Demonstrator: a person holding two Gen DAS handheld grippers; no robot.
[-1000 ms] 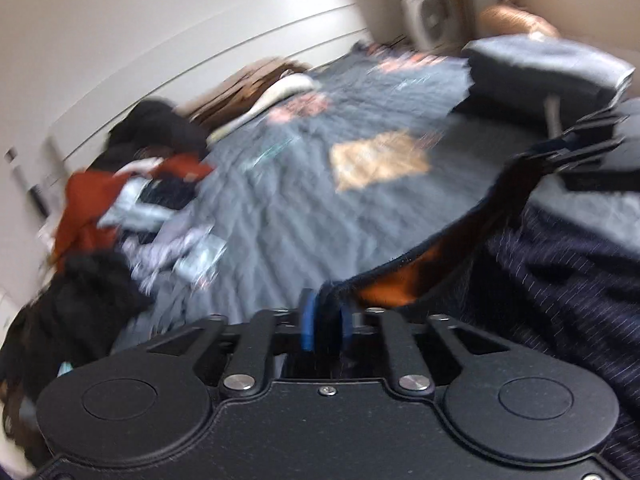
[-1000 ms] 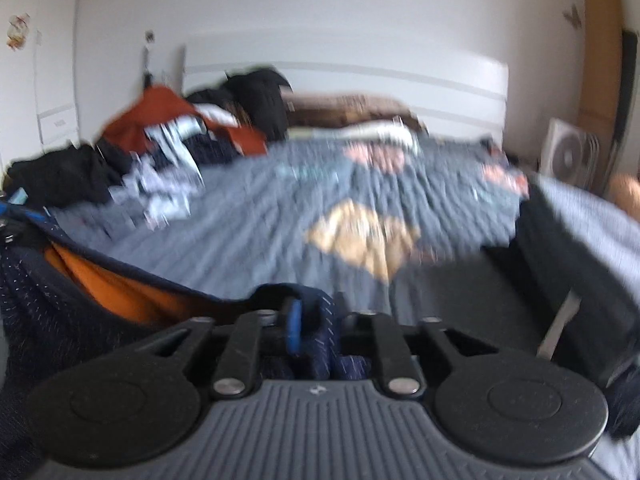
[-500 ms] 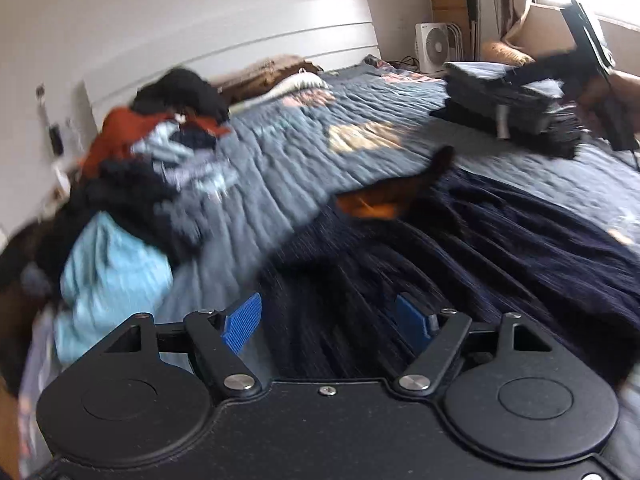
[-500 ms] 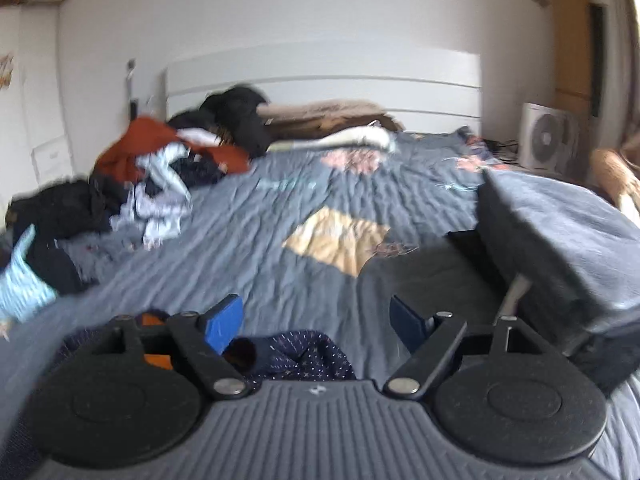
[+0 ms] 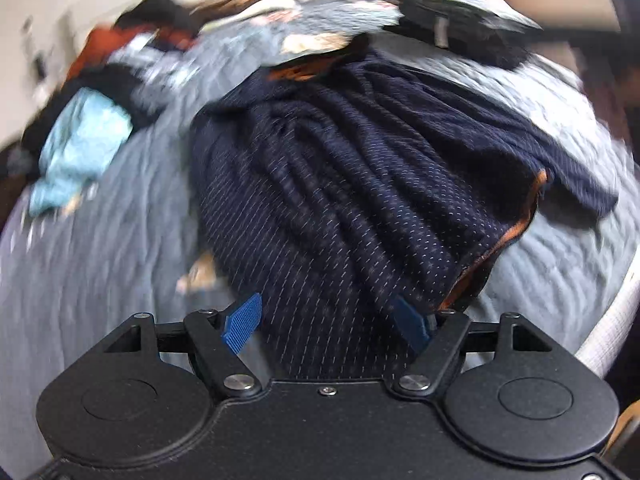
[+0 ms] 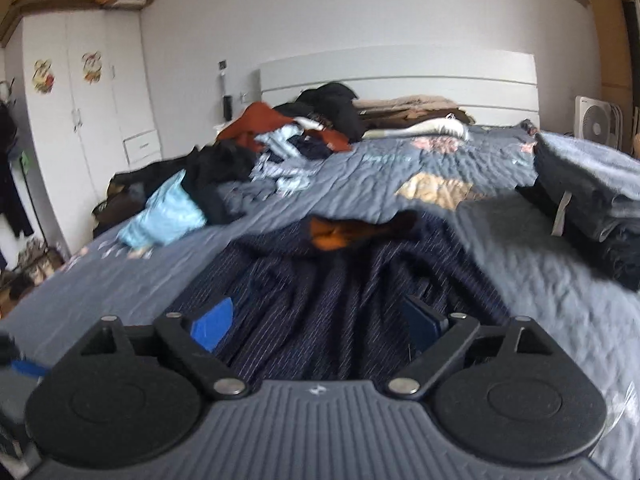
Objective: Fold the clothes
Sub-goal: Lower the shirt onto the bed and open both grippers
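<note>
A second ago both grippers pinched the navy garment; now it lies released on the bed. The left gripper hovers with fingers spread wide and empty. Between and beyond them the navy pinstriped garment sprawls rumpled on the grey quilt, its orange lining showing just past the right-hand finger. The right gripper is likewise wide, the cloth beyond. It looks soft and limp; a hem corner seems the surest hold.

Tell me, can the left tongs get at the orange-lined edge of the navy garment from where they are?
Probably yes. The left tongs are open over the navy garment, and its orange-lined edge lies exposed on the quilt just ahead to their right, with nothing covering it.
</note>
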